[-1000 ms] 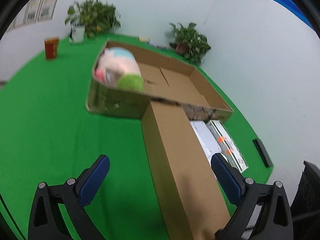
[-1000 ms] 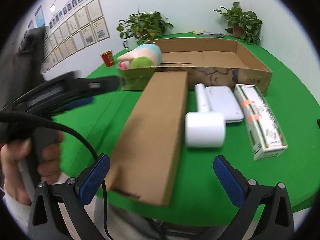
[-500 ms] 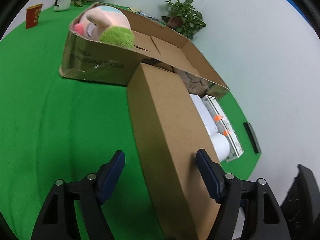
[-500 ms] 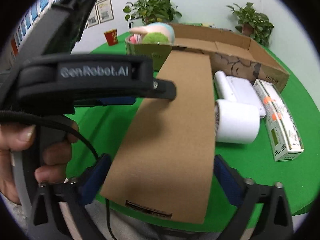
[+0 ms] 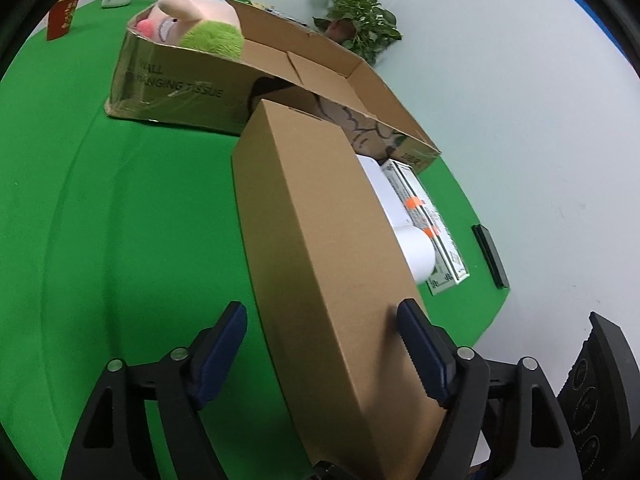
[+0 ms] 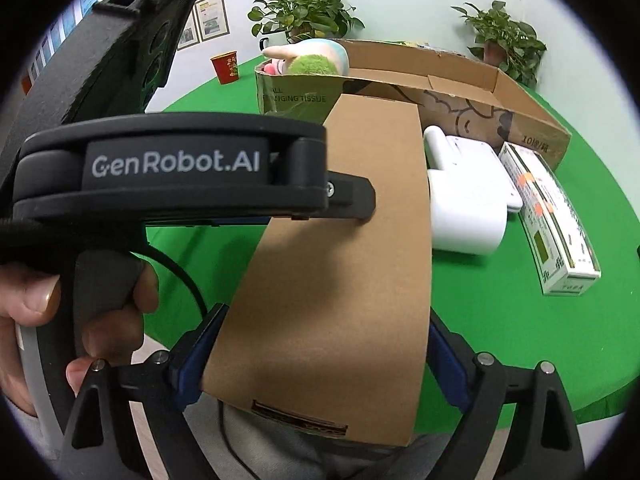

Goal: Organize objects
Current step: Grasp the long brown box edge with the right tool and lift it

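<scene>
The left gripper sits over the near part of the long brown box. Its jaws have just been opening a little. The box is between them, but the left pad is off the box, so it has no hold. The box lies on the green table, with its far end by the big open carton and its near end past the table edge. The right gripper has just been closing, and both its pads seem to press the near end.

If only that end gets lifted, the long box could tip, slide out and bump the white roller just beside it.

The left gripper and the hand block the box's left side in the right view. I cannot tell what is inside the box, or if it touches the carton.
</scene>
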Tool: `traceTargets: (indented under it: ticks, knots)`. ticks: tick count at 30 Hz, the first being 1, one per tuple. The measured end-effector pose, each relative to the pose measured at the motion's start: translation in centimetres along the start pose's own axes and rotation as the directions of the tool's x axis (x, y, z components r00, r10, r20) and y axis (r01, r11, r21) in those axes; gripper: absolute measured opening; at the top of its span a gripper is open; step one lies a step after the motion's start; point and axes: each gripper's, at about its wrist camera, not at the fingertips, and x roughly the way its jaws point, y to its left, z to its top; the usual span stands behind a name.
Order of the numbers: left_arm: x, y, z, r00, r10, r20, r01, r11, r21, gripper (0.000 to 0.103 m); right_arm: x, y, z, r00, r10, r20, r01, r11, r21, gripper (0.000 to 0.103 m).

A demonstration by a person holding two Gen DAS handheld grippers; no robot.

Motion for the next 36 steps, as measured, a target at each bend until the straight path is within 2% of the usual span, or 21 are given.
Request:
traceTargets:
  ticks: [4, 8, 11, 12, 15, 18, 21, 24, 27, 31, 36]
  knots:
    - [-0.4, 0.2, 0.3, 1.000, -0.004, 0.000, 0.004, 1.000, 0.011, 0.076, 0.0, -0.6, 0.6, 1.000, 0.011, 0.018, -0.011, 1.000, 0.003, 0.090]
    - [-0.8, 1.0, -0.1, 0.999, -0.041, 0.002, 0.041, 0.999, -0.018, 0.081, -0.3, -1.5, 0.3, 0.994, 0.107, 0.007, -0.108, 0.991, 0.076, 0.090]
    - [-1.0, 1.7, -0.4, 0.997, -0.077, 0.005, 0.077, 0.995, -0.056, 0.084, -0.5, -2.6, 0.3, 0.971, 0.239, 0.012, -0.238, 0.957, 0.168, 0.090]
    - [-1.3, 1.9, -0.4, 0.996, -0.086, 0.007, 0.087, 0.994, -0.064, 0.084, -0.3, -3.0, 0.3, 0.954, 0.299, 0.015, -0.296, 0.934, 0.201, 0.090]
    - [-1.8, 2.1, -0.5, 0.996, -0.094, 0.001, 0.094, 0.993, -0.074, 0.082, 0.0, -3.3, 0.2, 0.920, 0.392, 0.015, -0.383, 0.892, 0.240, 0.090]
    - [-2.3, 1.8, -0.4, 0.994, -0.105, 0.002, 0.105, 0.992, -0.065, 0.066, 0.2, -3.3, 0.3, 0.905, 0.426, 0.009, -0.415, 0.876, 0.247, 0.090]
    - [-2.9, 1.3, -0.2, 0.998, -0.067, 0.008, 0.067, 0.996, -0.065, 0.066, 0.3, -3.2, 0.4, 0.893, 0.451, 0.003, -0.437, 0.864, 0.249, 0.090]
    - [-3.3, 1.1, -0.1, 0.998, -0.055, 0.017, 0.057, 0.995, -0.082, 0.066, -0.5, -2.9, 0.5, 0.916, 0.401, 0.012, -0.395, 0.896, 0.204, 0.091]
    - [-4.1, 0.6, -0.2, 0.998, -0.054, 0.029, 0.056, 0.995, -0.081, 0.066, -1.6, -2.8, 0.6, 0.927, 0.374, 0.027, -0.373, 0.914, 0.157, 0.093]
    - [-4.9, -0.6, -0.5, 0.997, -0.060, 0.044, 0.063, 0.996, -0.057, 0.064, -3.1, -2.8, 1.0, 0.957, 0.283, 0.058, -0.287, 0.955, 0.072, 0.093]
    - [-5.0, -2.9, 0.1, 0.992, -0.113, 0.055, 0.114, 0.993, -0.008, 0.064, -4.3, -3.6, 1.4, 0.965, 0.248, 0.088, -0.250, 0.968, 0.012, 0.093]
